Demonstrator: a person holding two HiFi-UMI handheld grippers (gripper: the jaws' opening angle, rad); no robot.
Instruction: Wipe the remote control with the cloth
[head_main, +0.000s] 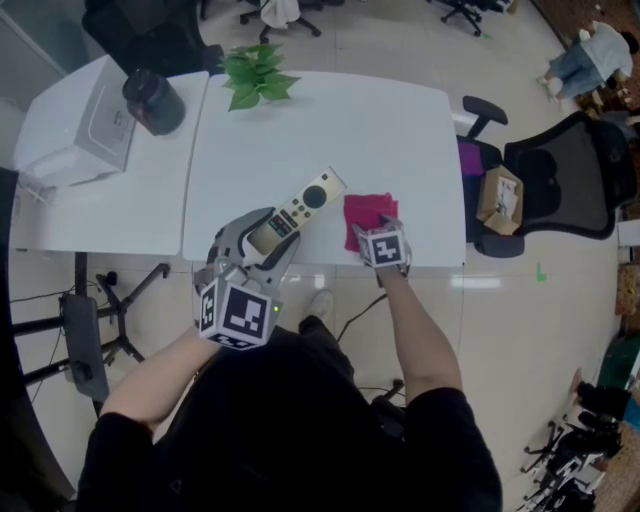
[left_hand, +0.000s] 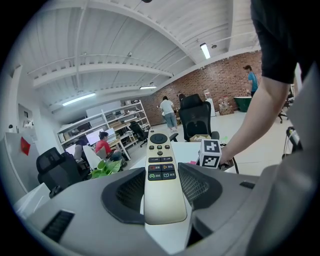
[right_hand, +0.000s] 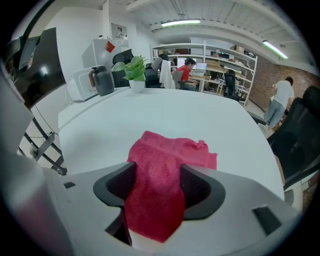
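Remote control (head_main: 296, 213) sat clamped lengthwise in your left tongs (left_hand: 161, 187), and your right tongs (right_hand: 156, 181) pinched the red cloth (right_hand: 172, 149) on the white table (head_main: 330, 130).

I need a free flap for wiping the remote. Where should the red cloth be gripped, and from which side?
Pinch the red cloth at its near edge, coming down from the person's side of the table. It is crumpled there into a raised fold, leaving the far part free. The right gripper pinches that fold.
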